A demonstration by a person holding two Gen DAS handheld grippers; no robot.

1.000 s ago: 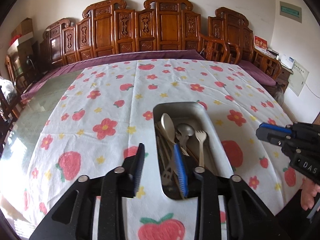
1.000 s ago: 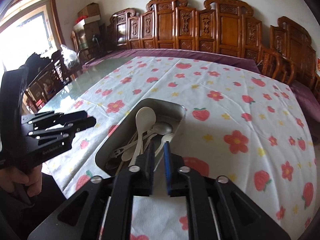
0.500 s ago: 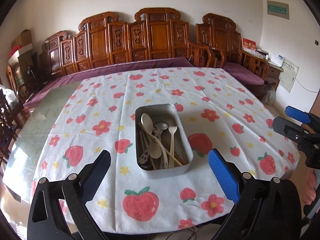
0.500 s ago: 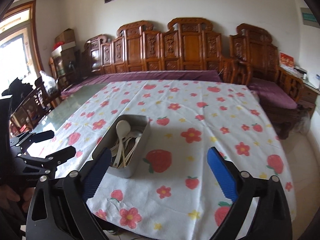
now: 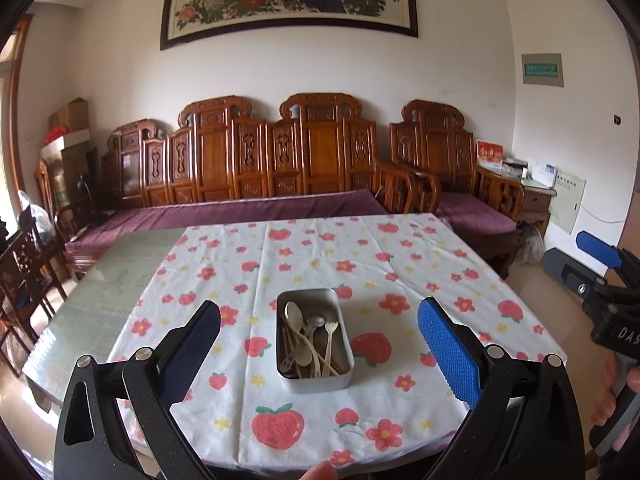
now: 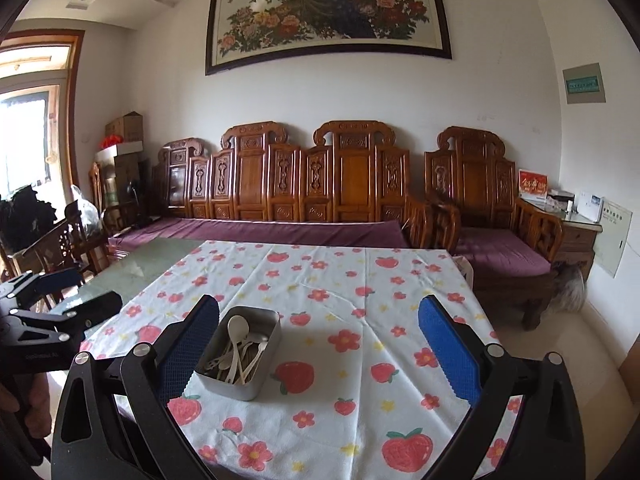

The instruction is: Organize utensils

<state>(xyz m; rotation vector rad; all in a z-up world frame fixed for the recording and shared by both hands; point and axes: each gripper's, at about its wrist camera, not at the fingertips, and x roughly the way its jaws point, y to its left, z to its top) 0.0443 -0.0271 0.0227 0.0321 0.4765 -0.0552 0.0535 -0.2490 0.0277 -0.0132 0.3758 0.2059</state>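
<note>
A metal rectangular tin (image 5: pixel 344 364) (image 6: pixel 264 376) stands on the strawberry-print tablecloth (image 5: pixel 400 264) (image 6: pixel 360 280). Inside lie several utensils: pale spoons (image 5: pixel 293 314) (image 6: pixel 237 326), a metal spoon (image 5: pixel 319 321) and a pale fork (image 5: pixel 331 330). My left gripper (image 5: pixel 318 350) is open, held back above the table's near edge, nothing between its blue pads. My right gripper (image 6: pixel 318 350) is open too, raised off to the right of the tin, empty. In the left wrist view the right gripper (image 5: pixel 600 264) shows at the right edge; the left gripper (image 6: pixel 68 296) shows at the left of the right wrist view.
A carved wooden bench with purple cushions (image 5: pixel 248 208) (image 6: pixel 280 228) runs behind the table. Bare glass tabletop (image 5: pixel 112 280) lies left of the cloth, with wooden chairs (image 5: pixel 32 264) beside it. A side cabinet (image 6: pixel 576 224) stands at the far right. A fingertip (image 5: pixel 318 472) shows at the bottom.
Both grippers opened wide and pulled back and up from the tin, which now looks smaller and farther away. The utensils stayed in the tin.
</note>
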